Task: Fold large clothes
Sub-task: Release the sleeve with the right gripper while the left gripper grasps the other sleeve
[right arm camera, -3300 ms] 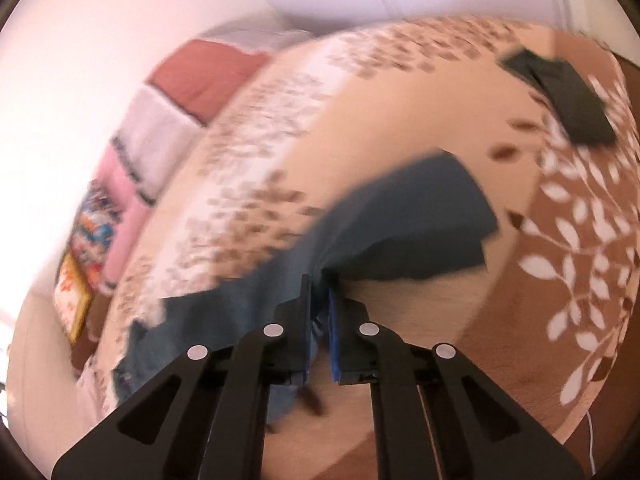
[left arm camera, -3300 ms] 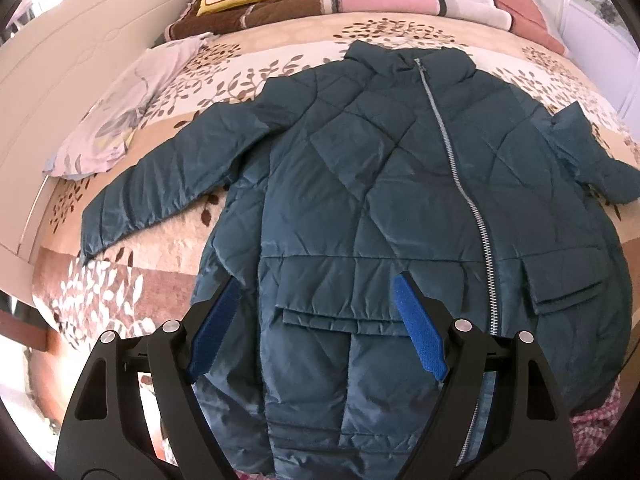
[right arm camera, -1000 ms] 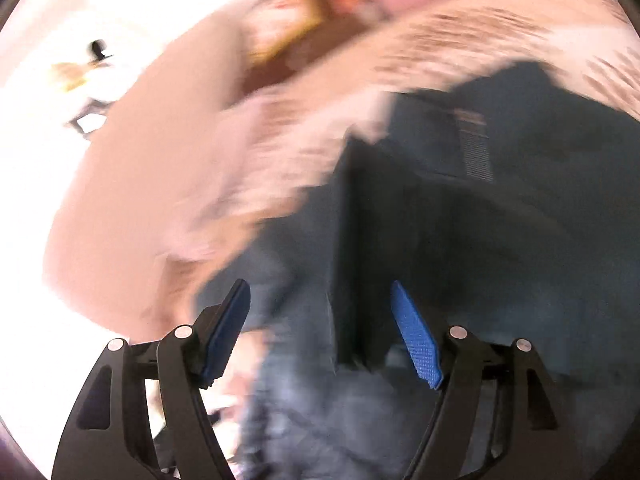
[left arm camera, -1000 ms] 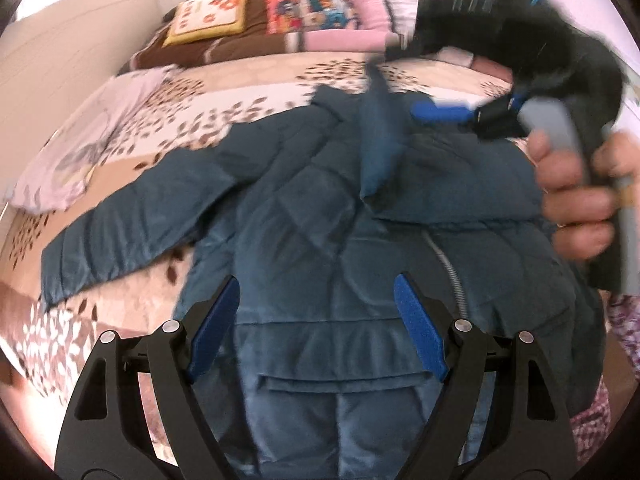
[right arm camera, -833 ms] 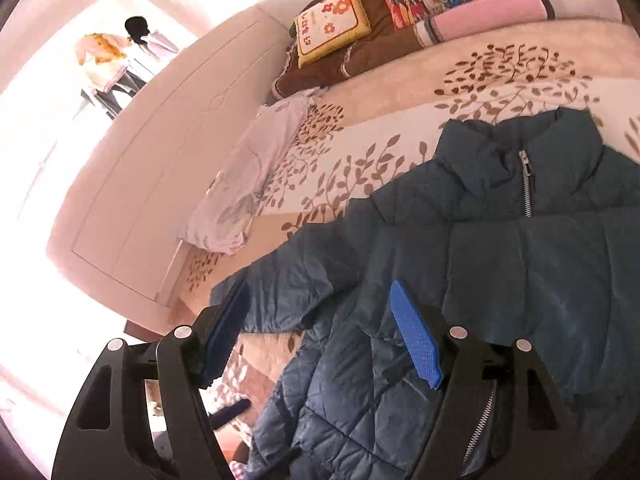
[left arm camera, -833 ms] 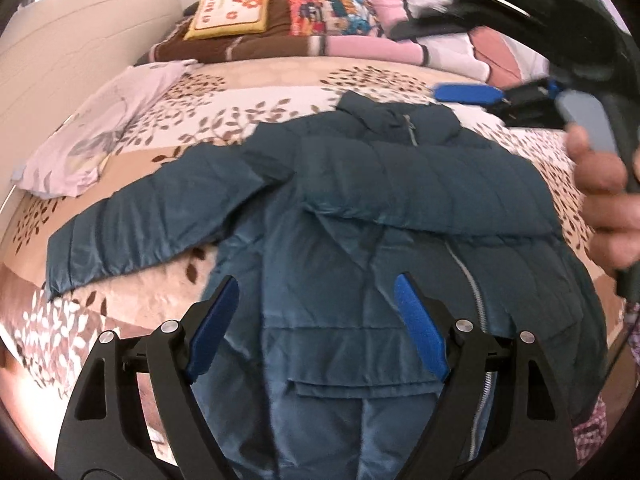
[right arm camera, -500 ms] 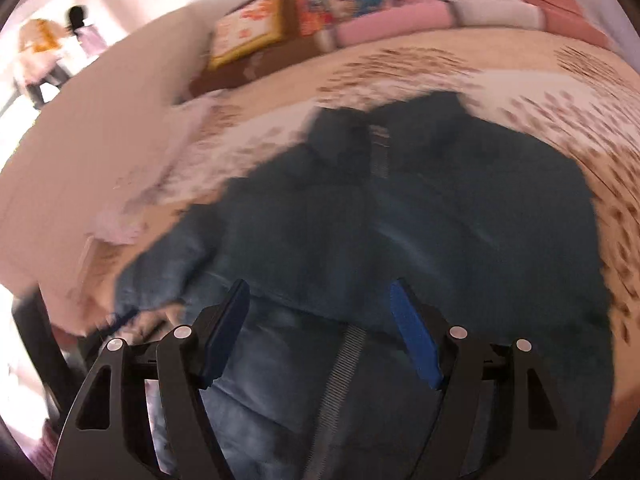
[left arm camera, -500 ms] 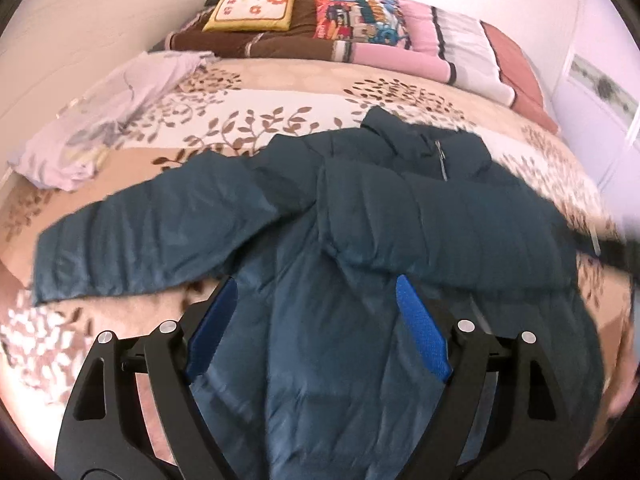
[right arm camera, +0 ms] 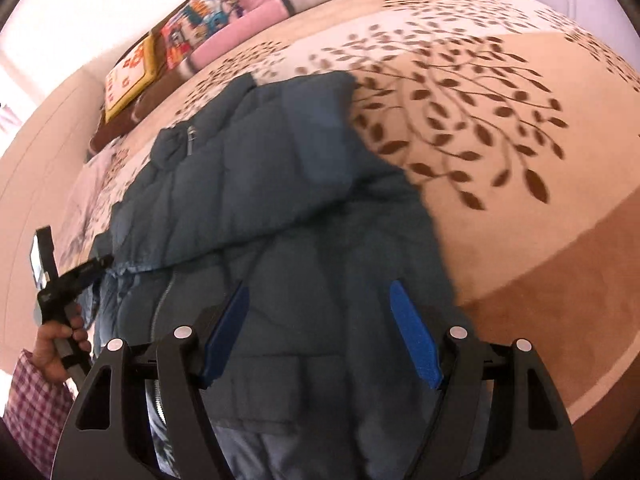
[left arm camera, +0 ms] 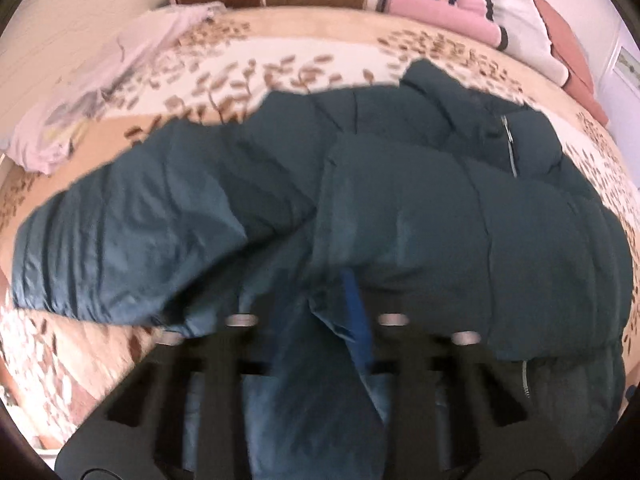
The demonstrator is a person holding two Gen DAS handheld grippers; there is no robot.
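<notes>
A teal quilted jacket (left arm camera: 420,216) lay front-up across the bed (right arm camera: 520,184), its collar toward the pillows (left arm camera: 460,12). One sleeve (left arm camera: 460,240) was folded across the chest, lying just below the collar and over the zip. The other sleeve (left arm camera: 132,232) stretched out flat to the side over the leaf-patterned cover, its cuff near the bed's edge.

The left gripper (left arm camera: 320,312) pointed steeply down at the end of the folded sleeve. Its jaws were closing, nearly together, with a fold of the jacket's cloth between them at the cuff; one blue pad (left arm camera: 356,320) showed beside the bunched fabric, the other was hidden by it. That view was blurred, so how firmly the pads pressed was hard to judge, but the cloth looked pinched and drawn up toward the gripper. In the right wrist view the same gripper showed small at the left edge, its tip at the cuff, with a hand (right arm camera: 56,344) around its handle and a checked sleeve (right arm camera: 32,404) below it.

The right gripper (right arm camera: 320,332) hung over the lower front of the jacket, beside the zip (right arm camera: 160,312). Its jaws stood wide apart, both blue pads clear of the cloth, with nothing gripped.

A pale crumpled sheet (left arm camera: 100,80) lay at the bed's far side.
</notes>
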